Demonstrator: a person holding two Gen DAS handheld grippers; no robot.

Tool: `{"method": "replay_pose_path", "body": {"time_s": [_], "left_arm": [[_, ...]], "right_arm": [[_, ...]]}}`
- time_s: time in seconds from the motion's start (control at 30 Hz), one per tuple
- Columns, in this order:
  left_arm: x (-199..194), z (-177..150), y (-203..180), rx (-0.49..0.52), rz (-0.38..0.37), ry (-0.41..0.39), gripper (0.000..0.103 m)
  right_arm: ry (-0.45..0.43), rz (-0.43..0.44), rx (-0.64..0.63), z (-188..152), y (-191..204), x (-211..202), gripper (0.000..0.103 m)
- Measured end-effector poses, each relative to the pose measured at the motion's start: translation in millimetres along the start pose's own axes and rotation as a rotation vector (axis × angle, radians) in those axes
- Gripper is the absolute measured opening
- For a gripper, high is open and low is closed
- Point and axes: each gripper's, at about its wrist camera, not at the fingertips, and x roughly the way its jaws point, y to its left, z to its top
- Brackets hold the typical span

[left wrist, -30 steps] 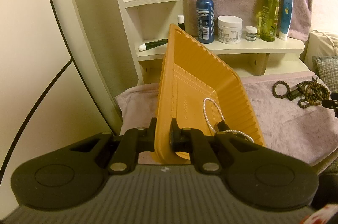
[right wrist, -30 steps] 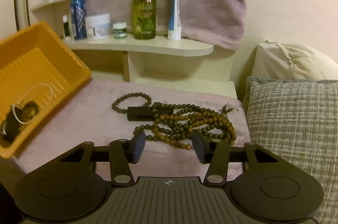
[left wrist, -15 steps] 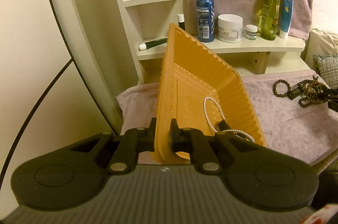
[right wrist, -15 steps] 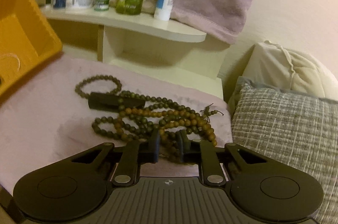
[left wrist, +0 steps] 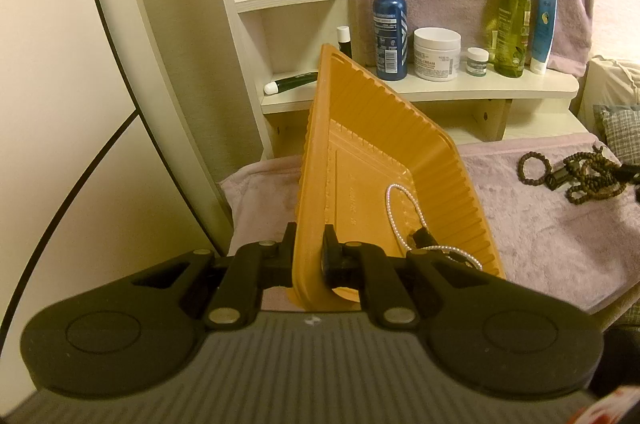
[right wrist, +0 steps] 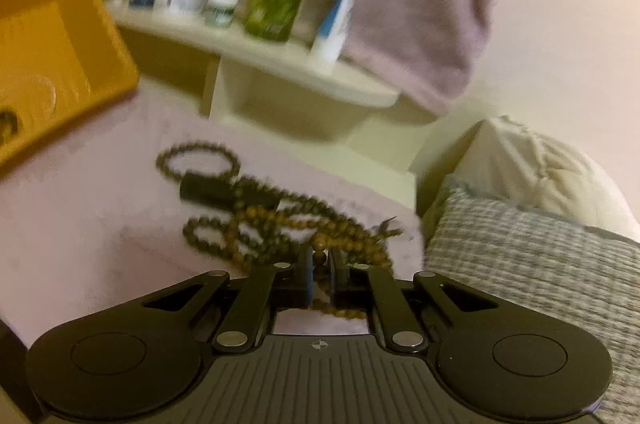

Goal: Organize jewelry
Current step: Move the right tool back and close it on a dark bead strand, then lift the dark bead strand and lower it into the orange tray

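We had the left tool (left wrist: 308, 256) clamped on the tilted orange tray's (left wrist: 360, 112) rim, pearl strand (left wrist: 404, 212) inside, and the right tool (right wrist: 319, 274) pinched on the wooden beads (right wrist: 288, 224).

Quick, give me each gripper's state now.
Left gripper: closed on the orange tray's wall.
Right gripper: closed on the wooden bead strand.
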Motion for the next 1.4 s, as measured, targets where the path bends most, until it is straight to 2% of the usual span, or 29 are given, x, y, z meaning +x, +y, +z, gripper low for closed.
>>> {"method": "replay_pose_path", "body": {"time_s": [0.23,0.43,0.87,1.13,1.4], "left_arm": [[-1,0,-1,-0.001,0.001,-0.003,0.009],[-3,0,-2,0.0,0.002,-0.007,0.009],[-3,0,-3,-0.005,0.001,-0.008,0.009],[-3,0,-2,-0.007,-0.001,-0.008,0.009],[-3,2,-2,-0.004,-0.003,-0.008,0.009]], "right_arm": [[-0.108,-0.006,0.094,25,-25,-41,0.006],[-0.205,-0.01,0.124,53,-44,-76,0.006],[-0.381,0.055,0.098,115,-36,-130,0.006],[-0.445,0.174,0.064,146,-13,-151,0.006],[-0.464,0.372,0.058,176,30,-142,0.006]]}}
